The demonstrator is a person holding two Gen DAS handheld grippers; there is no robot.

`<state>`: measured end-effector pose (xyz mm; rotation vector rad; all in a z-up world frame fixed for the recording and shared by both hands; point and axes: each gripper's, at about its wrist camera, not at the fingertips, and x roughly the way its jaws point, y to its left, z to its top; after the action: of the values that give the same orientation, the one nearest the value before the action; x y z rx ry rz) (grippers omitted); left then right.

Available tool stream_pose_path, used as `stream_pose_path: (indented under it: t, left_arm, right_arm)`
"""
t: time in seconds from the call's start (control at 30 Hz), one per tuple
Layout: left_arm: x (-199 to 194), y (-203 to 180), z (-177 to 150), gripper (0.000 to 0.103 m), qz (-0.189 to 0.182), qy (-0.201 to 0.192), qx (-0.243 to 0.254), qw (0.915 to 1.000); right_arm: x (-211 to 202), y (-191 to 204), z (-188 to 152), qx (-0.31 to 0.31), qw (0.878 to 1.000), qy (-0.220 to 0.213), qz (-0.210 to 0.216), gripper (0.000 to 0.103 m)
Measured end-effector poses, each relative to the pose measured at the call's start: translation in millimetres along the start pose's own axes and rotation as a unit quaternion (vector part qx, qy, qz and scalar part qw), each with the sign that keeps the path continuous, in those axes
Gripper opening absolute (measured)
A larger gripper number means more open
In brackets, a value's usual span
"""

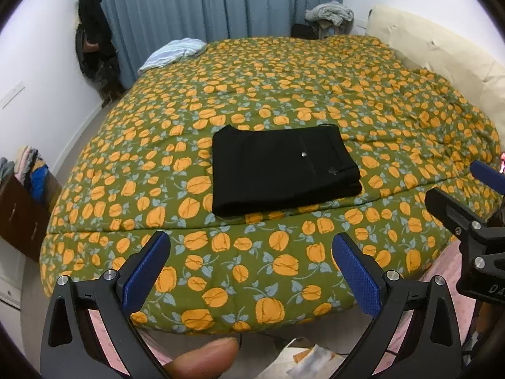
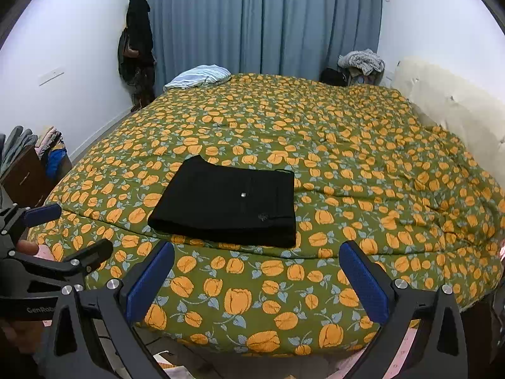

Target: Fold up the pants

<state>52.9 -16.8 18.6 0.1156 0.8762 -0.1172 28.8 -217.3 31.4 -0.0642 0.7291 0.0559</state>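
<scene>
**Pants folded, both grippers clear**

Blue curtains [image 2: 262, 22] hang behind a bed covered by a green quilt [image 1: 284, 101] printed with orange flowers. On the left of the room a dark coat [image 1: 91, 44] hangs in the corner, and a striped cloth [image 1: 176, 51] lies at the far left edge of the bed. Near the front middle of the quilt sit the black pants [image 1: 281, 170], a flat, squared stack of several layers, with a small silver button showing on top.

Judging from that neat shape, the fold looks finished or nearly so. To do this step well, any last touch should be a light press along the stacked front edge, then a straight pull back so no finger drags a layer loose.

The left gripper [image 1: 251, 276] hangs over the front of the bed, jaws wide apart, holding nothing and touching nothing. The right gripper [image 2: 257, 284] is likewise spread wide and empty, short of the pants.
</scene>
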Motion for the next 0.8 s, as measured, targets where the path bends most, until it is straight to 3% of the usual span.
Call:
stream_pose_path:
  t: [0.8]
  left_arm:
    - [9.5, 5.3, -1.5, 0.102, 0.016, 0.010, -0.004, 0.9998]
  right_arm:
    - [9.8, 3.6, -3.8, 0.000, 1.000, 0.019, -0.003, 0.103]
